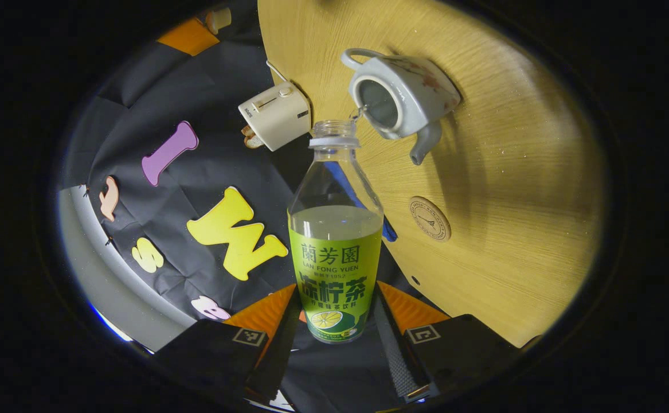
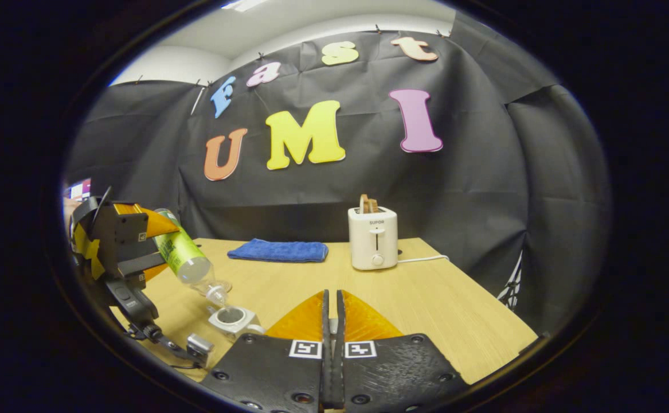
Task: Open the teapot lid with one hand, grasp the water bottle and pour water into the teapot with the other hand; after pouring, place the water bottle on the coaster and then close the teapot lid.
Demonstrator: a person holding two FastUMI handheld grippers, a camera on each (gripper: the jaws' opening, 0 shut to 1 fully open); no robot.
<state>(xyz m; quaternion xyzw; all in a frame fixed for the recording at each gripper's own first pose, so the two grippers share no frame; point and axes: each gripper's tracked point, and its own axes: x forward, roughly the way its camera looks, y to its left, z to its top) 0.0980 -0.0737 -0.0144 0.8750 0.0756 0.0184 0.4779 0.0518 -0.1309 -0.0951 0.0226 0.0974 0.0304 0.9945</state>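
In the left gripper view the water bottle [image 1: 335,229] sits between the left gripper [image 1: 334,338] jaws, which are closed on its labelled body. The bottle's long axis runs straight out from the jaws, and its uncapped mouth ends just at the rim of the teapot [image 1: 401,97]. The pot stands open on the worktop [image 1: 512,189], its spout turned toward the coaster [image 1: 430,218], which lies bare a little nearer the gripper.

In the right gripper view the left gripper [image 2: 139,241] holds the bottle [image 2: 188,258] tilted neck-down over the open teapot [image 2: 232,319] near the worktop's left edge. The right gripper [image 2: 332,321] has its jaws nearly together. Something small may be pinched between them, possibly the lid, but that is hard to make out. The pour looks underway, so the coaster is the bottle's next stop, and the left hand is the nearer one.
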